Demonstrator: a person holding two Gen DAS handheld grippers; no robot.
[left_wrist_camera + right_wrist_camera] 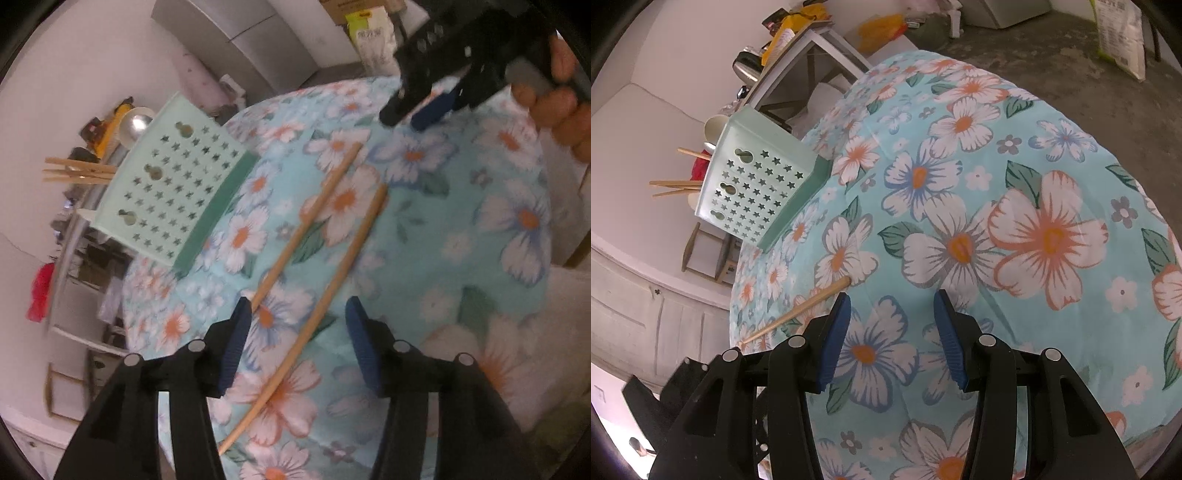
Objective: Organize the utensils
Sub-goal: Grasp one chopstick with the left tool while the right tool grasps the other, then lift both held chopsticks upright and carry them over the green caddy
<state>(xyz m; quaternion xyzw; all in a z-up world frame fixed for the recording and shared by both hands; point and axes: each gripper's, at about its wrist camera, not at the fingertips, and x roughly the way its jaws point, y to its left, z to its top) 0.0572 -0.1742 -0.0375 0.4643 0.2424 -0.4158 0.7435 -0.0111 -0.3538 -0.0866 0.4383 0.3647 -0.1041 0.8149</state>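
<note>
Two wooden chopsticks lie side by side on the floral tablecloth (pixel 480 206): one (pixel 306 221) to the left, one (pixel 321 310) to the right. My left gripper (pixel 297 314) is open and empty, its blue pads on either side of their near ends. A mint-green utensil holder (pixel 173 188) with star holes stands at the table's left edge, with several chopsticks (pixel 77 171) sticking out of it. My right gripper (pixel 892 306) is open and empty over the cloth; it also shows in the left wrist view (pixel 417 110). One chopstick (pixel 798 310) lies left of it.
The holder also shows in the right wrist view (pixel 753 188). Behind it are a shelf with clutter (pixel 99 125) and a white wall. A grey cabinet (pixel 258 40) stands beyond the table. The table edge (pixel 738 280) drops off to the left.
</note>
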